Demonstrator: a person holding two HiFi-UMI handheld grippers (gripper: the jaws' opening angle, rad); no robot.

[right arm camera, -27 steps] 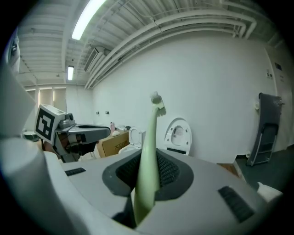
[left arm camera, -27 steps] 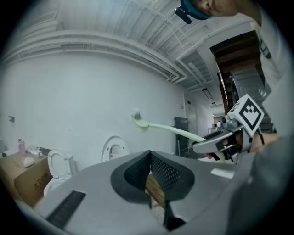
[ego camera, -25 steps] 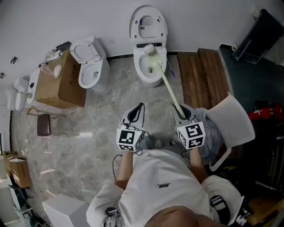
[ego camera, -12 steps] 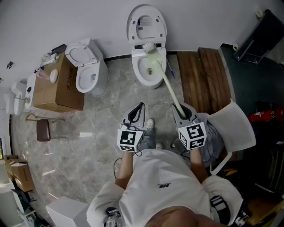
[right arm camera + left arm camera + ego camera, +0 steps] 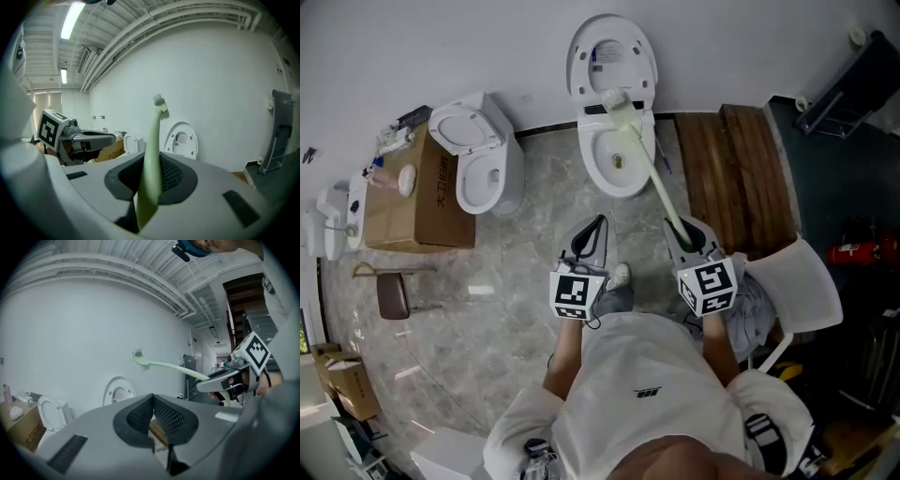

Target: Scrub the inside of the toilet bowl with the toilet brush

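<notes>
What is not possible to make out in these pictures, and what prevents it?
1. Inside of the white toilet bowl: hidden by each tool's grey body in both tool views; too small in the head view.
2. Lower end of the pale green long-handled toilet brush: head view, hidden inside the right tool.
3. The small items on the brown cardboard box: head view, too small.
</notes>
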